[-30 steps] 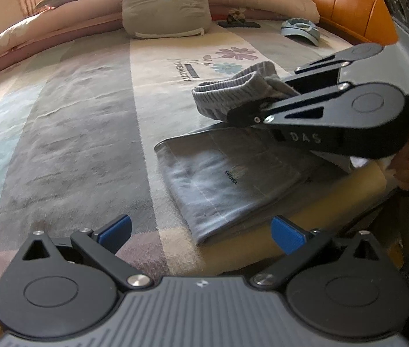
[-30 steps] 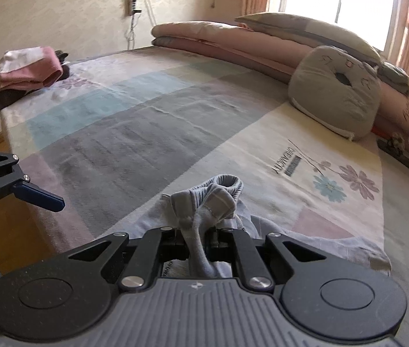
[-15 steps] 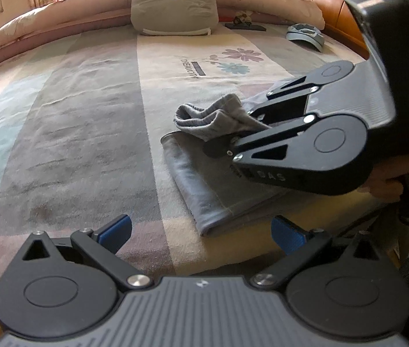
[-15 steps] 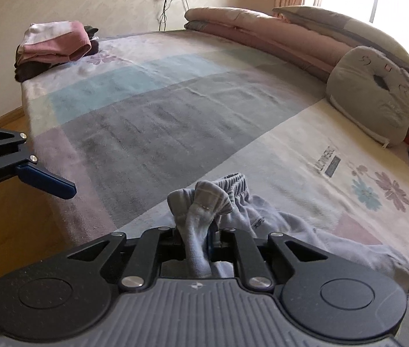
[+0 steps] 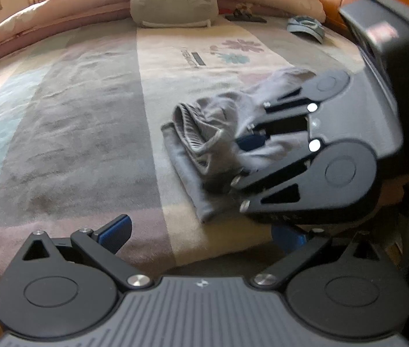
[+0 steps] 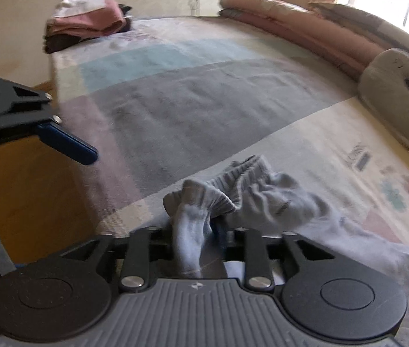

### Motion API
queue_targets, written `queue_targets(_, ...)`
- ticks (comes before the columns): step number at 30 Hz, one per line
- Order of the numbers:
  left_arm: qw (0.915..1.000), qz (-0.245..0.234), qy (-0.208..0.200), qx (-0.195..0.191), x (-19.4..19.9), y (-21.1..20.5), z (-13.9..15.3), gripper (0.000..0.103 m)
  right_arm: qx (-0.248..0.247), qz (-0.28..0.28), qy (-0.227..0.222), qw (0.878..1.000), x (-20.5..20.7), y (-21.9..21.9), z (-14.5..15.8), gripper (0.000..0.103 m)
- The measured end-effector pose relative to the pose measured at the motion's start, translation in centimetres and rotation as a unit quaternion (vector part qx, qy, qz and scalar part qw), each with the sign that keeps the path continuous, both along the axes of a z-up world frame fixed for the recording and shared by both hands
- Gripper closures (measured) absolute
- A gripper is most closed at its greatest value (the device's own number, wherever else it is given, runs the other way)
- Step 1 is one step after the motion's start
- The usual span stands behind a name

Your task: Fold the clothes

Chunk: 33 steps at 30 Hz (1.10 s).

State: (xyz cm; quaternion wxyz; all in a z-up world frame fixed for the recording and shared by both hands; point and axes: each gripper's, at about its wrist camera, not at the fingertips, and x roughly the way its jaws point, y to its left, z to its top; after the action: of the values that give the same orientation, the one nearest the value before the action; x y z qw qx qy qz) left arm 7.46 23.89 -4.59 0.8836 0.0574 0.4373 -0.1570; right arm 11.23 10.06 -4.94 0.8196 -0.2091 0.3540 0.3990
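Two grippers: right gripper (image 6: 197,231) pinches grey trousers' waistband (image 5: 201,133), probably mid-fold; left gripper (image 5: 201,234) gapes empty, near; next, lay waistband flat.

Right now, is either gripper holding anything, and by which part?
The right gripper is shut on the grey knit garment, pinching a bunched fold near its ribbed elastic band. The left gripper is open, holding nothing.

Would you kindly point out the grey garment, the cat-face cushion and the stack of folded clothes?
grey garment (image 6: 233,193): right wrist view, on its ribbed waistband.
cat-face cushion (image 5: 172,3): left wrist view, on the middle of its face.
stack of folded clothes (image 6: 88,23): right wrist view, on the pink top layer.
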Motion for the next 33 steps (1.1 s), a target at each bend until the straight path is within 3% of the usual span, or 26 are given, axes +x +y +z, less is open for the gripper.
queue_targets(2, 1.0, -0.003, -0.002, -0.001, -0.3, 0.0, 0.3, 0.001, 0.026, 0.016, 0.027, 0.999, 0.2, -0.5, 0.3, 0.048)
queue_targets(5, 1.0, -0.001, -0.005, 0.0, -0.6, 0.1, 0.8, 0.001, 0.051, 0.024, 0.039, 0.998, 0.3, -1.4, 1.2, 0.046)
queue_targets(12, 0.9995, -0.008, -0.03, -0.005, 0.5, -0.4, 2.5, 0.001, 0.097, -0.045, 0.018, 0.994, 1.3, -7.3, 4.5, 0.028)
queue_targets(16, 0.9959, -0.022, -0.053, -0.07, 3.6, -1.7, 4.1, 0.001, 0.107, -0.097, 0.017, 0.989, 2.1, -11.7, 4.8, 0.015)
queue_targets(20, 0.9922, -0.009, -0.03, -0.121, 6.6, -2.1, 2.2, 0.001, 0.11, -0.149, 0.036, 0.982, 2.5, -15.8, 3.5, 0.004)
queue_targets(27, 0.979, 0.022, 0.023, -0.201, 11.7, -2.5, -2.2, 0.002, 0.103, -0.185, 0.058, 0.976, 2.6, -19.2, 1.1, 0.0)
queue_targets(30, 0.9713, 0.019, 0.017, -0.236, 11.0, -0.9, -2.6, 0.002, 0.091, -0.197, 0.076, 0.973, 2.6, -20.2, -0.5, 0.0)
queue_targets(33, 0.9743, 0.022, 0.01, -0.224, 10.1, -0.5, -1.6, 0.001, 0.068, -0.204, 0.08, 0.973, 2.0, -21.5, -2.3, 0.0)
